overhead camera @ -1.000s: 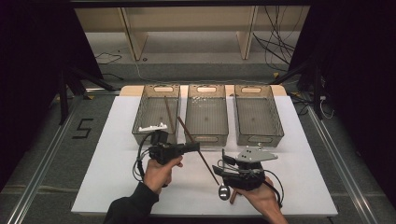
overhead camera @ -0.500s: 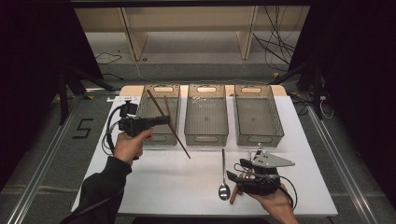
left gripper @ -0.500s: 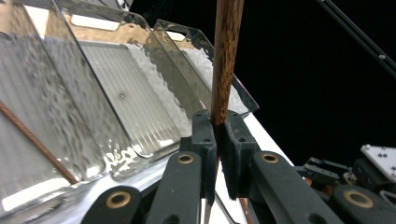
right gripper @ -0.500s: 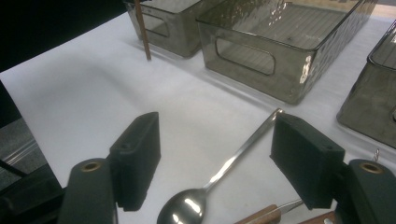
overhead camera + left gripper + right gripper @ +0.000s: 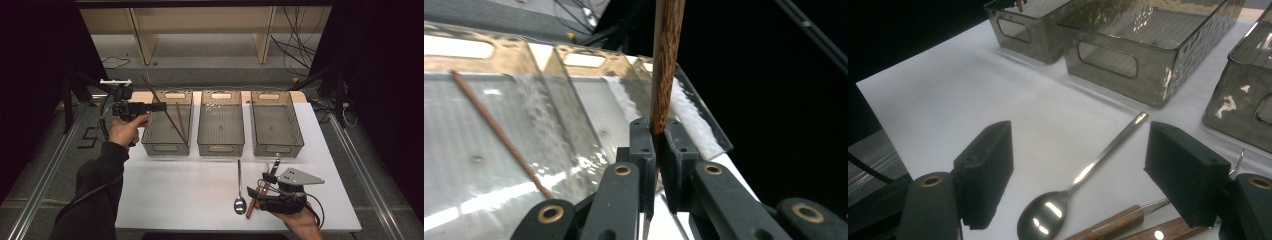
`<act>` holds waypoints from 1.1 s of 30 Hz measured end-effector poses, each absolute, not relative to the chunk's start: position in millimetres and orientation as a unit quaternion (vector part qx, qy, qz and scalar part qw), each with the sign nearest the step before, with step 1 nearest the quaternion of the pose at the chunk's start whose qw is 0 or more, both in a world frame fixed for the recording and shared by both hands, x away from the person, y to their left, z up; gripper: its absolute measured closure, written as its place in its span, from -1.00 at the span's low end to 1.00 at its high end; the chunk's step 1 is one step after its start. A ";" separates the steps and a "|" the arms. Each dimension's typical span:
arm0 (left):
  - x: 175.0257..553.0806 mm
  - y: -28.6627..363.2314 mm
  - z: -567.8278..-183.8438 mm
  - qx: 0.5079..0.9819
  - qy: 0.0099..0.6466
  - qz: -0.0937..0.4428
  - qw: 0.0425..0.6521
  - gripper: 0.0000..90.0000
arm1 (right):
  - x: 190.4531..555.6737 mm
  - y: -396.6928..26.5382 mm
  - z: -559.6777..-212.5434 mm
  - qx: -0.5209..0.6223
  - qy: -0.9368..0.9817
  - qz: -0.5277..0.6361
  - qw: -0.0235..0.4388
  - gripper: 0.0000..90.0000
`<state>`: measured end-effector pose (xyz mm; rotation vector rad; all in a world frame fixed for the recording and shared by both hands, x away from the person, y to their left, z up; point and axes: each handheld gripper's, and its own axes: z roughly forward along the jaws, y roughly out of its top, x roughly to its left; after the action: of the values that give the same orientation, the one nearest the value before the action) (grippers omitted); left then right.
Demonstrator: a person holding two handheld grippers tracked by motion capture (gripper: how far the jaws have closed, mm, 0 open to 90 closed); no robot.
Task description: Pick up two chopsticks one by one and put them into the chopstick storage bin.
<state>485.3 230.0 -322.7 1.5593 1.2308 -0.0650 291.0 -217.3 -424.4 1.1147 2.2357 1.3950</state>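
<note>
Two pairs of fingers: left gripper [image 5: 657, 145] pinching a chopstick [image 5: 665, 65], right gripper [image 5: 1088, 175] (just opening) spread above a spoon [image 5: 1075, 192].

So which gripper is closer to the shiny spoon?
Right. The right gripper sits open just beside the spoon, while the left gripper holds a chopstick over the far left bin.

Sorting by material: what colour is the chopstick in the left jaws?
Dark brown wood chopstick; left gripper view.
</note>
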 end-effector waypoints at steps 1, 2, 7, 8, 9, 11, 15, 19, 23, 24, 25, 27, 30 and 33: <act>488.2 232.1 -321.6 0.658 0.522 -0.023 0.542 0.87 | 290.9 -217.7 -424.6 0.387 0.773 0.482 0.139 -0.38; 490.9 233.5 -320.7 0.659 0.527 -0.015 0.537 0.87 | 290.9 -217.7 -424.9 0.388 0.773 0.483 0.140 -0.38; 504.3 237.0 -324.3 0.654 0.546 -0.003 0.523 0.87 | 291.1 -216.8 -426.0 0.388 0.772 0.483 0.143 -0.40; 507.3 236.9 -326.2 0.653 0.550 -0.002 0.521 0.87 | 291.1 -216.4 -426.3 0.388 0.773 0.482 0.142 -0.41; 510.4 236.8 -328.3 0.652 0.554 -0.002 0.518 0.87 | 291.1 -216.2 -426.5 0.387 0.773 0.482 0.142 -0.41; 516.2 236.9 -332.7 0.648 0.564 0.001 0.511 0.87 | 290.8 -215.6 -426.5 0.385 0.774 0.482 0.142 -0.42; 524.5 234.1 -339.2 0.652 0.575 0.007 0.495 0.87 | 290.3 -215.9 -425.8 0.384 0.774 0.482 0.148 -0.43; 530.9 226.9 -346.7 0.660 0.582 0.008 0.476 0.87 | 290.6 -216.6 -426.1 0.386 0.772 0.483 0.147 -0.45; 535.4 220.1 -354.1 0.667 0.584 0.008 0.462 0.87 | 289.8 -216.4 -425.4 0.383 0.774 0.480 0.153 -0.46; 535.7 218.1 -355.4 0.671 0.584 0.011 0.456 0.87 | 289.4 -216.0 -425.0 0.381 0.775 0.480 0.157 -0.47; 536.2 216.5 -356.8 0.675 0.584 0.014 0.451 0.87 | 289.0 -215.9 -424.6 0.380 0.775 0.480 0.159 -0.47; 537.5 215.0 -359.8 0.673 0.587 0.010 0.450 0.87 | 288.9 -216.5 -424.2 0.379 0.773 0.483 0.158 -0.47; 538.9 212.2 -363.7 0.674 0.589 0.005 0.446 0.87 | 288.7 -216.2 -424.3 0.377 0.774 0.483 0.159 -0.47; 539.9 209.2 -367.3 0.676 0.590 0.001 0.441 0.87 | 288.7 -215.8 -424.3 0.377 0.775 0.482 0.159 -0.47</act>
<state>539.9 209.2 -367.3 1.6775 1.4650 0.0030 288.7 -215.8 -424.3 1.0770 2.2156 1.3771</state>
